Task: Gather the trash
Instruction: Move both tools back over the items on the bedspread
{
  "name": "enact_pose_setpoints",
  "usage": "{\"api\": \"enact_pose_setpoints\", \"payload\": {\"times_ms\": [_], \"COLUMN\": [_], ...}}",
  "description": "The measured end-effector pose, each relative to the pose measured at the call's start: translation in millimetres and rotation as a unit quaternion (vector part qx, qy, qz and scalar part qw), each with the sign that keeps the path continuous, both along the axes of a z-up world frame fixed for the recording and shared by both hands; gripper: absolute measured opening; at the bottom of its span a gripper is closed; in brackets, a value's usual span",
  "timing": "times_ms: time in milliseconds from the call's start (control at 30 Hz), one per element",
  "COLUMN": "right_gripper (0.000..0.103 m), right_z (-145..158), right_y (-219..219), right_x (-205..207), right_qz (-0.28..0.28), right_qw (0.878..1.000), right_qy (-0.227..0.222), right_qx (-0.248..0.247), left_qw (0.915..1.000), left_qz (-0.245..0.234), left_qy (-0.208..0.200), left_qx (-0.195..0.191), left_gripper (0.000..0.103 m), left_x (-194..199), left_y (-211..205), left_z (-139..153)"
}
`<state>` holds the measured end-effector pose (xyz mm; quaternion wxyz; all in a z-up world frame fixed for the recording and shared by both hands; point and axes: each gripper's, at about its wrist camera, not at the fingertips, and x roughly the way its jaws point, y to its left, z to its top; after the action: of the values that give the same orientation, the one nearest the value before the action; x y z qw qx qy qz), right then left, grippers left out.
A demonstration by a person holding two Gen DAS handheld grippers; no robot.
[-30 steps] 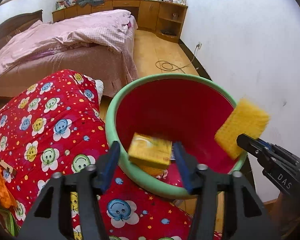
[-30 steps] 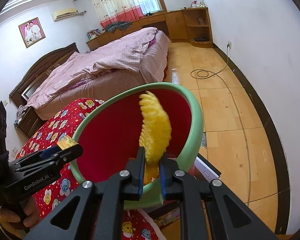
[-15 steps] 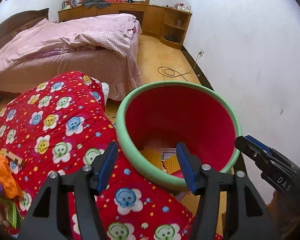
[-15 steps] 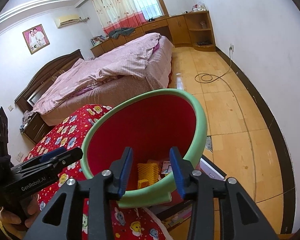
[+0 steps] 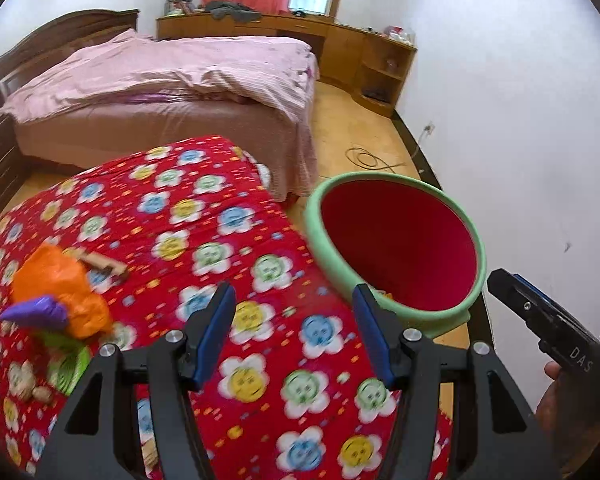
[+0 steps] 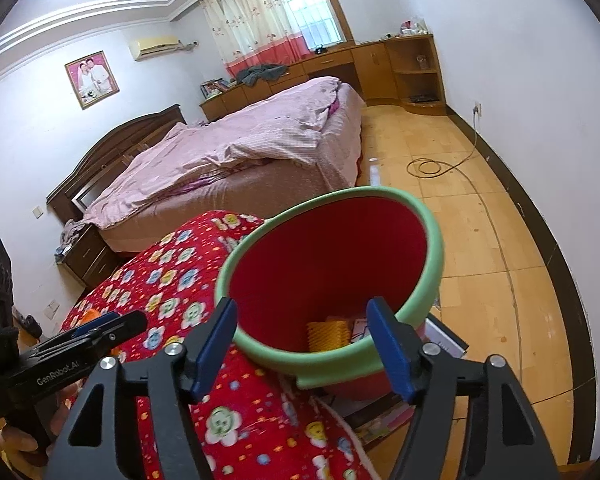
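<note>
I see two grippers, one in each hand. My left gripper has its blue pads spread apart over the red flowery blanket, and nothing sits between them. My right gripper has just been opening its jaws, and now they stand wide with nothing in them, right in front of the bin. There is one bin, round like a big cup, red inside with a soft green rim, standing just beside the blanket's edge. Down in its bottom I count one bumpy yellow piece of trash and a flat printed paper next to it; the near rim hides the rest of the bottom. From the left camera only a tiny yellow bit shows inside. On the blanket, well away from the bin, lies one heap of trash: one crinkly orange wrapper, one purple bit on it, one green striped thing under it, and one small brown stick-like piece beside it. That heap is blurry, so I cannot tell what each piece is made of. There is one big bed with a pink checked cover behind everything. One cord lies in a loop on the smooth wooden floor. A hand shows at the picture's edge, mostly cut off.
</note>
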<state>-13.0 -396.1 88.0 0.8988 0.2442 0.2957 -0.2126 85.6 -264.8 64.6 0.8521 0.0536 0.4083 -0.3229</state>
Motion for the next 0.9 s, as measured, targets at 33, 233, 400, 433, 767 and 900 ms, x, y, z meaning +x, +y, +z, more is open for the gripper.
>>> {"api": "enact_pose_setpoints", "payload": {"times_ms": [33, 233, 400, 433, 767, 900], "right_gripper": [0.072, 0.073, 0.076, 0.077, 0.088, 0.093], "right_z": [1, 3, 2, 2, -4, -12], "right_y": [3, 32, 52, 56, 99, 113], "right_x": [0, 5, 12, 14, 34, 38], "right_qz": [0.003, 0.026, 0.051, 0.057, 0.101, 0.114], "right_qw": [1.000, 1.000, 0.999, 0.998, 0.995, 0.993], "right_qy": [0.000, -0.001, 0.002, 0.003, 0.021, 0.023], "right_qx": [0.000, 0.004, 0.007, 0.007, -0.001, 0.001], "left_qw": [1.0000, 0.9986, 0.9953, 0.9947, 0.9847, 0.9803], "left_qz": [0.006, 0.053, 0.097, 0.102, 0.173, 0.196], "left_qy": [0.000, -0.003, -0.004, -0.004, 0.010, 0.019], "left_qx": [0.000, 0.001, 0.006, 0.006, 0.013, 0.017], "left_gripper": [0.061, 0.061, 0.061, 0.061, 0.061, 0.069], "left_x": [-1, -6, -10, -10, -15, -15], "left_y": [6, 51, 89, 94, 158, 178], "left_z": [1, 5, 5, 4, -12, -21]}}
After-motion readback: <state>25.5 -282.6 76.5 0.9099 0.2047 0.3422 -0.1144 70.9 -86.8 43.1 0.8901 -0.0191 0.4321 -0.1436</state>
